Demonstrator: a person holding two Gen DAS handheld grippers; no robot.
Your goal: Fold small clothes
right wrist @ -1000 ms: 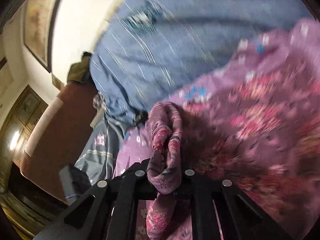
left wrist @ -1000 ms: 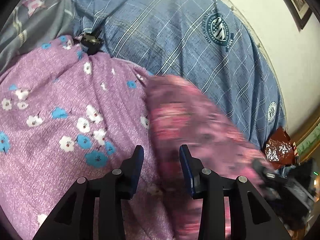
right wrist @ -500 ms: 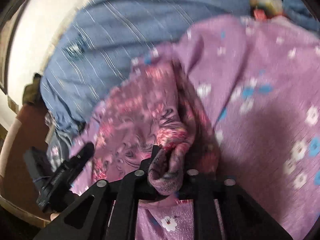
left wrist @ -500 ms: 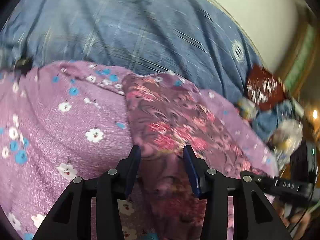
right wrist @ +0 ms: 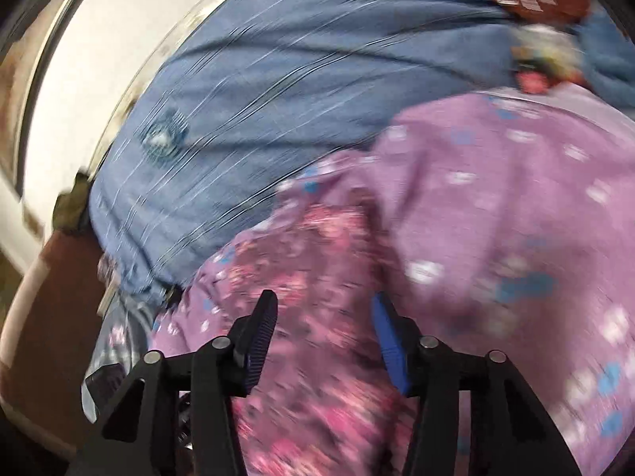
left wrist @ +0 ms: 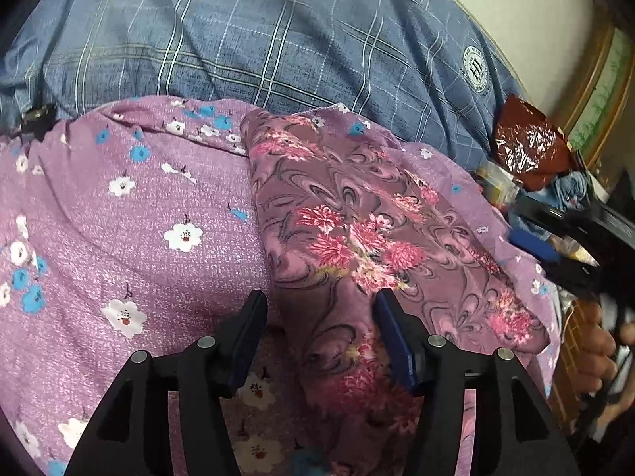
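Pink garment (left wrist: pixel 357 238) lies folded on the lilac cloth (left wrist: pixel 139 218), right of centre, blue plaid sheet (left wrist: pixel 278 39) beyond. Left gripper (left wrist: pixel 321 309) jaws just been opening, now apart and straddling the garment's near end, pads not pressing. Right gripper (right wrist: pixel 325 313) also just opened, nothing pinched; view blurred. Garment looks thin, limp, light, a bit slippery; will sag and unfold if lifted by one point. Best taken at a folded edge or corner, both layers pinched.

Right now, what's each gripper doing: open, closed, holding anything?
Left gripper: open, jaws just been opening; dark floral garment lies between the fingers, not pinched.
Right gripper: open, jaws just been opening; garment released, nothing held.
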